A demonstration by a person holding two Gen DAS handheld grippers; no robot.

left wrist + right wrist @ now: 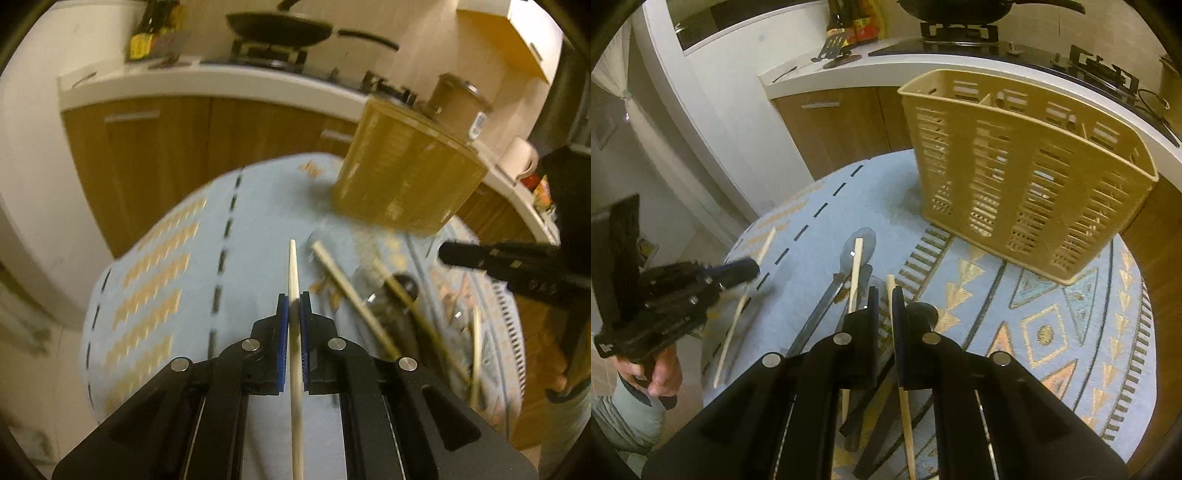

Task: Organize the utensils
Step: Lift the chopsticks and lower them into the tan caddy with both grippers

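My left gripper (pixel 294 300) is shut on a pale wooden chopstick (pixel 293 273) and holds it above the blue patterned tablecloth (pixel 166 258); it also shows in the right wrist view (pixel 746 266). My right gripper (pixel 884 295) has its jaws close together around a second chopstick (pixel 891 286), low over the utensil pile. A third chopstick (pixel 856 266) lies over a metal spoon (pixel 858 240). The tan slotted utensil caddy (pixel 1027 177) stands upright at the far right of the table.
Dark-handled utensils (pixel 875 424) lie under my right gripper. A counter (pixel 923 66) with a gas stove (pixel 960 31), a black pan (pixel 280 27) and sauce bottles (pixel 849 22) runs behind the round table. Wooden cabinet doors (pixel 147 166) are below it.
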